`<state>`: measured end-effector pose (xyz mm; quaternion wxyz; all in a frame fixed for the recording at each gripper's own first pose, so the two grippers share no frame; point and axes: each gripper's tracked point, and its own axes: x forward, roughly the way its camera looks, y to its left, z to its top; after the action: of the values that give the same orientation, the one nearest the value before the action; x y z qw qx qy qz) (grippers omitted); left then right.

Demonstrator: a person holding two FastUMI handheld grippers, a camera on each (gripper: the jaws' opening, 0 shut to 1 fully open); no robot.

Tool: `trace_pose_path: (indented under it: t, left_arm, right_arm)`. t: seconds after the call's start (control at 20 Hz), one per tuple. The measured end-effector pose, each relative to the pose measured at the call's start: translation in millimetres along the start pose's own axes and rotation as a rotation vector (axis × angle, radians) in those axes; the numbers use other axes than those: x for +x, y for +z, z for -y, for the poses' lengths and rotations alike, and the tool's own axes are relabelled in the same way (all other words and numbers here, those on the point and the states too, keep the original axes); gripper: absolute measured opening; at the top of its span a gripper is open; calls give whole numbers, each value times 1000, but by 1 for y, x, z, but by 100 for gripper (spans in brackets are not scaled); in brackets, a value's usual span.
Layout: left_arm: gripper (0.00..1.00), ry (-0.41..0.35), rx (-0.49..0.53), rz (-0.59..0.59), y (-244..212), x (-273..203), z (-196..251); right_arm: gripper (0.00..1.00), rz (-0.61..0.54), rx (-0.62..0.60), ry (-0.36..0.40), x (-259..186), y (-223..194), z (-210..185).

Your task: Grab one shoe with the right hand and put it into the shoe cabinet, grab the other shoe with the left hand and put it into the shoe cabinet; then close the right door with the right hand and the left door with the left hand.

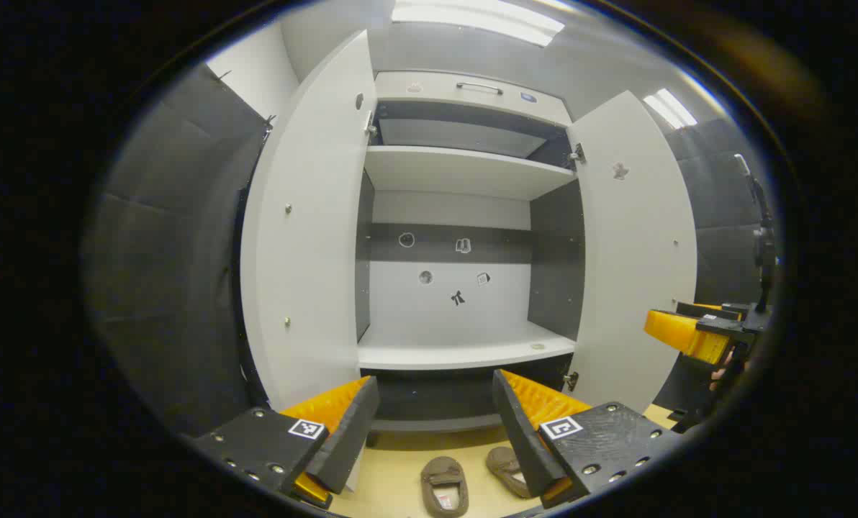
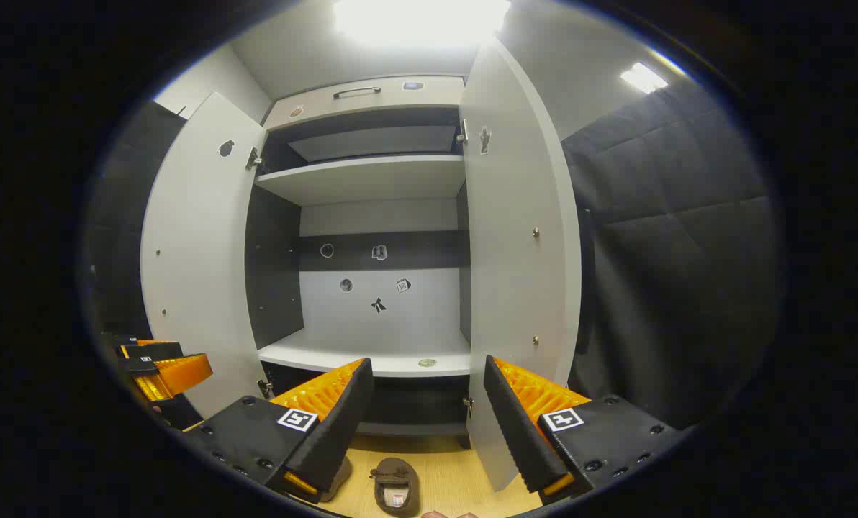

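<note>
Your right gripper (image 2: 423,424) has its fingers spread wide with nothing between them, held above the floor (image 2: 465,482) and facing the open shoe cabinet (image 2: 371,180); that spread makes sense, since the first grab is yours on this side and a slipper needs a broad opening to drop over. Just below and ahead of it lies one brown slipper (image 2: 395,486) on the floor in front of the cabinet's bottom edge, and a second shape peeks out beside the left finger, which is probably the other shoe, though it is too hidden to be sure. Your left gripper (image 1: 435,424) is likewise apart and empty, hovering over the same patch of floor, where both slippers show: one (image 1: 444,486) lying between its fingers in the view, the other slipper (image 1: 507,466) partly behind its right finger. Neither shoe is touched yet. Farther out, the left door (image 1: 306,237) and the right door (image 2: 519,259) stand swung fully outward, which leaves the whole front free for loading, and the lower shelf (image 2: 371,356) sits bare at a height that looks easy to reach. The doors come last, so keep clear of them while you reach down.
</note>
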<state>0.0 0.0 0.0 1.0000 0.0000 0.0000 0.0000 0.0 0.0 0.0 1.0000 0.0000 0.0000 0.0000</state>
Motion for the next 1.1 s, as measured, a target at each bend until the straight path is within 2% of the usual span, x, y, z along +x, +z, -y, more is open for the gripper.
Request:
trace_pose_path:
  t: [0.05, 0.1, 0.15, 0.2, 0.4, 0.45, 0.5, 0.55, 0.6, 0.65, 0.8, 0.85, 0.9, 0.95, 1.0, 1.1]
  left_arm:
    - [96, 5, 1, -3, -1, 0, -2]
    - [96, 8, -1, -7, -2, -1, -3]
    - [92, 13, -4, -9, -4, -1, -5]
    - [96, 14, -10, -11, -5, -2, -6]
    - [96, 16, -11, -23, -10, -3, -6]
    - [92, 15, -10, -24, -12, -3, -6]
    - [96, 12, -11, -25, -11, -4, -6]
    - [92, 11, -12, -27, -13, -4, -6]
    - [92, 10, -15, -28, -13, -4, -6]
    - [96, 6, -16, -30, -14, -5, -5]
    - [96, 4, -8, -27, -14, -5, -6]
    - [92, 5, -5, -27, -16, -7, -8]
    - [92, 6, -5, -29, -16, -7, -9]
    - [96, 7, -5, -32, -18, -9, -11]
    - [92, 9, -7, -36, -20, -10, -12]
    - [92, 14, -9, -46, -25, -13, -13]
  right_arm:
    - [98, -9, 8, -2, 2, -2, 0]
    - [96, -19, 16, 0, 4, -4, -1]
    - [96, -30, 23, 2, 5, -5, -3]
    - [96, -37, 25, 4, 7, -7, -4]
    - [98, -68, 21, 22, 7, -14, -12]
    - [96, -77, 20, 25, 7, -17, -14]
    - [96, -87, 23, 28, 7, -19, -17]
    - [98, -98, 28, 34, 6, -22, -19]
    - [96, -107, 33, 40, 6, -24, -22]
    - [98, -117, 35, 47, 6, -27, -23]
    - [98, -131, 35, 54, 9, -28, -25]
    - [96, -135, 39, 55, 10, -29, -27]
    - [96, -142, 45, 55, 12, -29, -27]
    - [96, -149, 49, 58, 13, -30, -29]
    - [96, -157, 52, 61, 16, -31, -30]
    - [93, -184, 53, 66, 18, -35, -35]
